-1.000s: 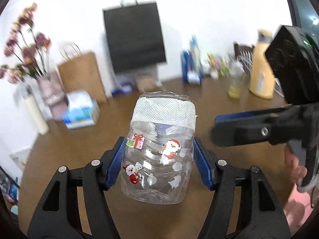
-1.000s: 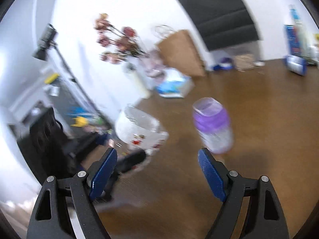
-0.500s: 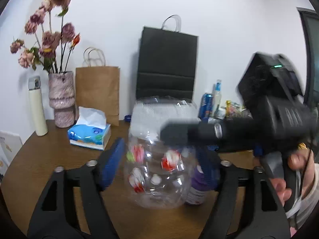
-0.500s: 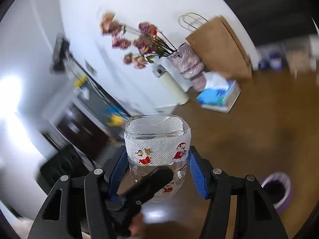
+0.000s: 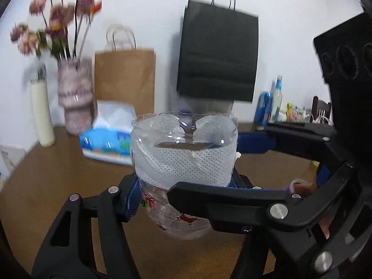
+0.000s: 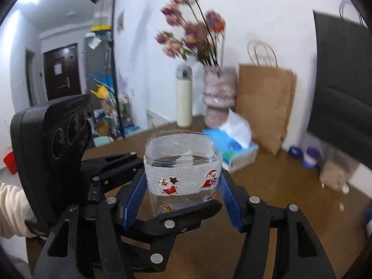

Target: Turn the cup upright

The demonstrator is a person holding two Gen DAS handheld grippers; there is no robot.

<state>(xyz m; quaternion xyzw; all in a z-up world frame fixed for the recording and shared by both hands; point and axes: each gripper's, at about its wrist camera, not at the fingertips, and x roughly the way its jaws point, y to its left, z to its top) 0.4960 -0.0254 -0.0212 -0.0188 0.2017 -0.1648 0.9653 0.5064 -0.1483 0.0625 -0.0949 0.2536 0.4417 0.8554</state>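
Even indoor light, fairly bright, off white walls. Right wrist view: blown-out glare at top left by the ceiling, hallway behind dimmer. Motion blur on the flowers point(image 6: 193, 30) and the tissue pack point(image 6: 234, 148); flowers point(image 5: 55, 21) smeared in the left view too. Strong fisheye bending, dark vignette at corners. Soft shadow behind the black bag point(image 5: 218, 55). Clear cup point(image 5: 186, 160) shows mild glints, rim sharp.

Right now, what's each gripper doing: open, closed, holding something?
Left gripper: closed on the clear plastic cup.
Right gripper: closed on the same cup, rim up.
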